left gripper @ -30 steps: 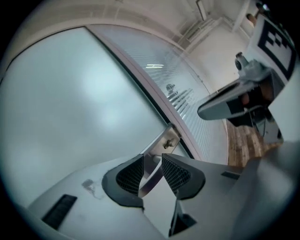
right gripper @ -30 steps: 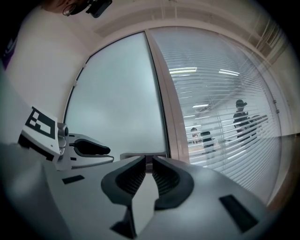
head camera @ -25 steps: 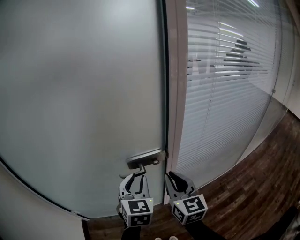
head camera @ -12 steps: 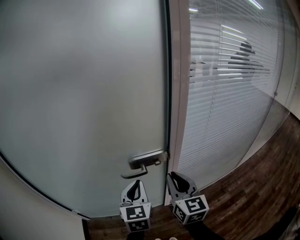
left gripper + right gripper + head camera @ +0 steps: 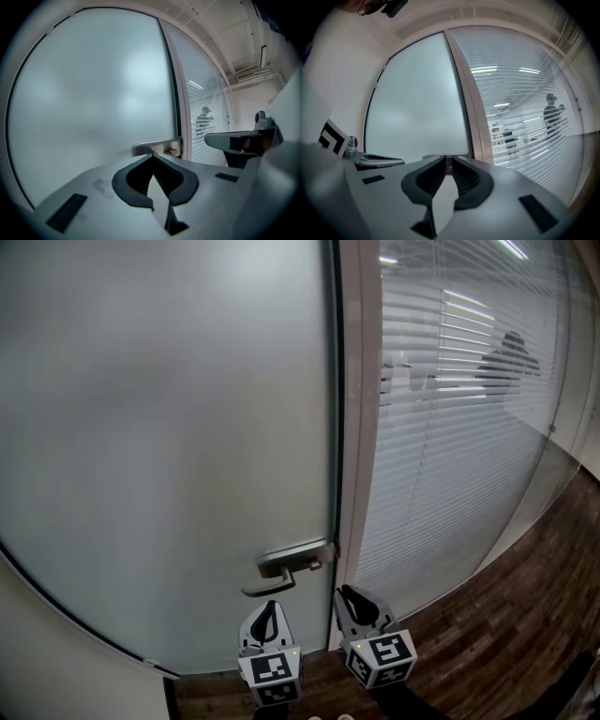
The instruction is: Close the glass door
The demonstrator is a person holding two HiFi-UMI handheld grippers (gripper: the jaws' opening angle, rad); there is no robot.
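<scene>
The frosted glass door (image 5: 169, 427) looks already shut. Its edge beside the door handle (image 5: 289, 562) lies flush against the pale door frame (image 5: 358, 427), with only a thin dark seam between them. The left gripper (image 5: 271, 610) hangs just below the handle and apart from it, its fingers clenched together on nothing. That reads as a hand with no further need of the lever. The right gripper (image 5: 347, 596) sits below and to the right of the handle, in front of the frame's foot. Its fingers are likewise pressed together and empty, and it appears idle, kept out of the door's way. To the right of the handle, past the frame, a glass panel with slatted blinds (image 5: 450, 427) shows a person (image 5: 511, 352) behind it. On this showing the task seems complete or nearly so, though whether the latch has caught cannot be told.
</scene>
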